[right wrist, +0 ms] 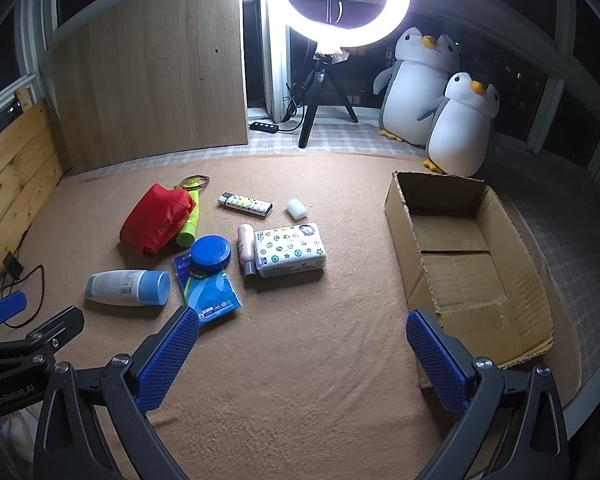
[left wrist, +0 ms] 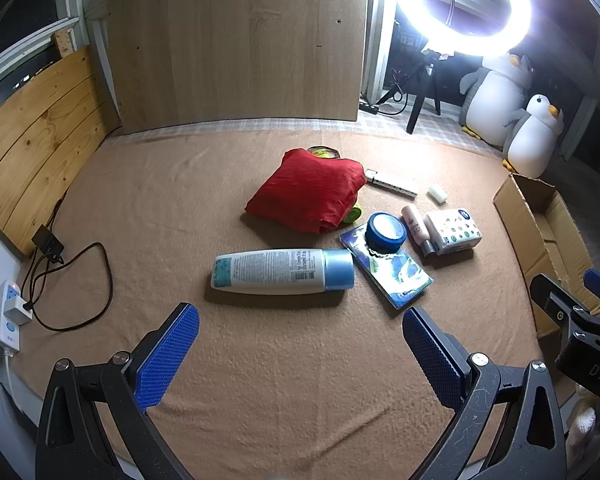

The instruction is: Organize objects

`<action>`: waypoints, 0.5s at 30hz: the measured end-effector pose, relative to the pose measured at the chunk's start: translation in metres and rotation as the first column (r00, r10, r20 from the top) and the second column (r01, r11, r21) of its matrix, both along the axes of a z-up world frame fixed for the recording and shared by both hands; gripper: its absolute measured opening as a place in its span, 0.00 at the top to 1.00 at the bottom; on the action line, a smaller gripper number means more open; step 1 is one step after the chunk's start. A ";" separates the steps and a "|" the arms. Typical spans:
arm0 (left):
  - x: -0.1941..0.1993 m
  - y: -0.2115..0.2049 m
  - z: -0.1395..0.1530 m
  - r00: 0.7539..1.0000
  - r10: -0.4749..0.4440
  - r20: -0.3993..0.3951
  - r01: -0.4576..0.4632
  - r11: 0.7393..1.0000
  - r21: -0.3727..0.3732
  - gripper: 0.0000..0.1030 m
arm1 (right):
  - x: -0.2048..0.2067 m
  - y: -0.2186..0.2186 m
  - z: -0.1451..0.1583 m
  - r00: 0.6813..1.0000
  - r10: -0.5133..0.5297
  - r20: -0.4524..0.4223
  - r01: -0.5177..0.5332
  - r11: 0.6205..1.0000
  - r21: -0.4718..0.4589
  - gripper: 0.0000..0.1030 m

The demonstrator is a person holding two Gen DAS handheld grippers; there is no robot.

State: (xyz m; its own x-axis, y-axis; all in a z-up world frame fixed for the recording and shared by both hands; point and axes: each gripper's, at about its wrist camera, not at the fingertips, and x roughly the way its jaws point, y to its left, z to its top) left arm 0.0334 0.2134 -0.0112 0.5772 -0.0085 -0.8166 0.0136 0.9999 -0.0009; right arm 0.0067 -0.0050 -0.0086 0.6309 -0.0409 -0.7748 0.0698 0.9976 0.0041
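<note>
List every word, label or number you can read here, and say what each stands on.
"GenRobot.AI": on the left gripper's black body, seen from the right wrist view.
"DAS": cut off, on the right gripper's body, seen from the left wrist view.
White bottle: back print and barcode, too small to read.
Tissue pack, blue packet, lighter: print too blurred.

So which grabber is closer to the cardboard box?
Right. The right gripper hovers open just beside the cardboard box; the left gripper hangs open farther away, over the white bottle.
</note>
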 end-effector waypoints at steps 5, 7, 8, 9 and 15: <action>0.001 -0.001 0.000 1.000 -0.001 0.000 0.001 1.000 0.000 0.00 | 0.000 0.000 0.000 1.000 -0.001 0.000 0.001 1.000 -0.001 0.00; 0.001 -0.002 0.000 1.000 -0.003 0.001 0.003 1.000 0.001 0.00 | 0.000 0.000 0.000 1.000 -0.001 0.000 0.001 1.000 -0.001 0.00; 0.001 -0.002 0.000 1.000 -0.003 0.002 0.003 1.000 0.000 0.00 | 0.000 -0.001 0.000 1.000 -0.002 0.000 0.002 1.000 -0.001 0.00; 0.001 -0.002 0.000 1.000 -0.003 0.002 0.003 1.000 0.000 0.00 | 0.000 -0.001 0.000 1.000 -0.002 0.000 0.002 1.000 -0.002 0.00; 0.001 -0.003 0.000 1.000 -0.008 0.005 0.008 1.000 0.000 0.00 | 0.001 -0.002 0.000 1.000 -0.005 -0.001 0.005 1.000 -0.002 0.00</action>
